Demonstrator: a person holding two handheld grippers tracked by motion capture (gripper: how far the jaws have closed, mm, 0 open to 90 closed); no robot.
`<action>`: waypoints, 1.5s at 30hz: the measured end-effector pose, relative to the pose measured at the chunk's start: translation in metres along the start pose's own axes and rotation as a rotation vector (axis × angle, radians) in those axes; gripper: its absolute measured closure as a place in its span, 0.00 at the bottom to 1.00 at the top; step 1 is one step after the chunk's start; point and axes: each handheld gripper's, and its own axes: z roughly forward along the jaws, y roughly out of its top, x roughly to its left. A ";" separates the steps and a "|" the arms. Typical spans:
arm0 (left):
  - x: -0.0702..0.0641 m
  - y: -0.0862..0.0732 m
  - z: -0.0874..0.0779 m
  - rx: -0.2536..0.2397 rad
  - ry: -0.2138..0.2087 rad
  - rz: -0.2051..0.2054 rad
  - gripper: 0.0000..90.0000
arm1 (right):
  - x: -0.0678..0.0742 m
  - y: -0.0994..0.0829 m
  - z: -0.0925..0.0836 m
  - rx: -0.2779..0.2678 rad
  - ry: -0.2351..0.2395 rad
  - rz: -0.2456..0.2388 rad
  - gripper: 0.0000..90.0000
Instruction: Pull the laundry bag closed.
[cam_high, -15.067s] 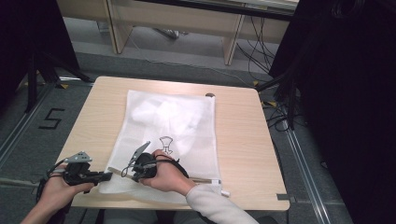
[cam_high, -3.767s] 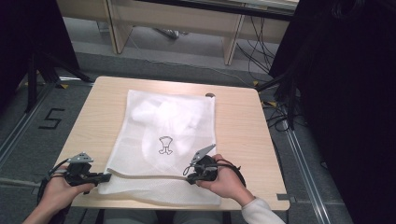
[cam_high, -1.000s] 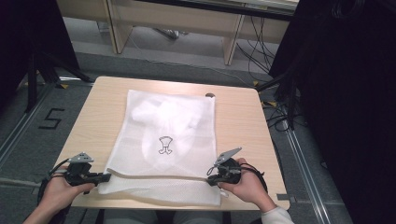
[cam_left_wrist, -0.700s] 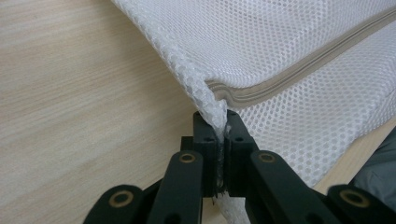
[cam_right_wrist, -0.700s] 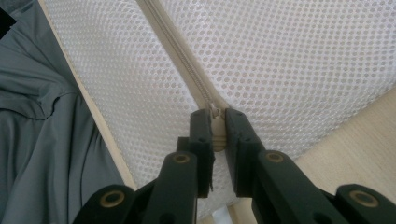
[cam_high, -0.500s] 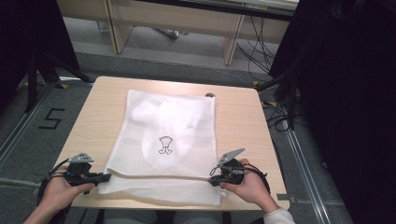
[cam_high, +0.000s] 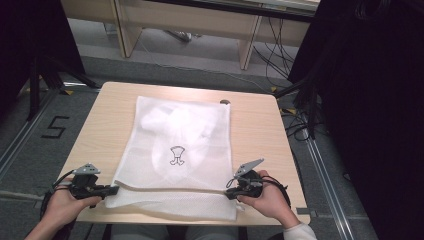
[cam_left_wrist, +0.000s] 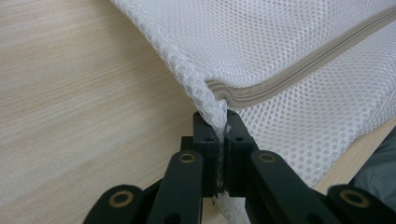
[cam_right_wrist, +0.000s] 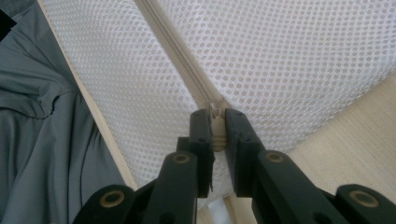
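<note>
The white mesh laundry bag (cam_high: 177, 155) lies flat on the wooden table (cam_high: 260, 135), its beige zipper (cam_high: 170, 189) along the near end. My left gripper (cam_left_wrist: 219, 140) is clenched on the bag's mesh corner at the zipper's left end. My right gripper (cam_right_wrist: 215, 126) pinches the zipper pull (cam_right_wrist: 215, 113) at the right end.

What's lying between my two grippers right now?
In the high view, the mesh bag's beige zipper spans from left gripper to right gripper.
</note>
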 end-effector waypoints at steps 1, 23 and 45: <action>0.002 0.000 -0.002 0.023 -0.002 0.025 0.95 | 0.000 0.000 0.000 0.000 0.000 0.000 0.92; -0.001 -0.001 0.002 -0.020 0.001 -0.010 0.95 | -0.008 -0.009 -0.001 0.045 -0.032 0.011 0.92; -0.002 -0.001 0.001 0.027 0.023 0.048 0.74 | -0.004 -0.011 0.001 -0.003 -0.028 0.042 0.78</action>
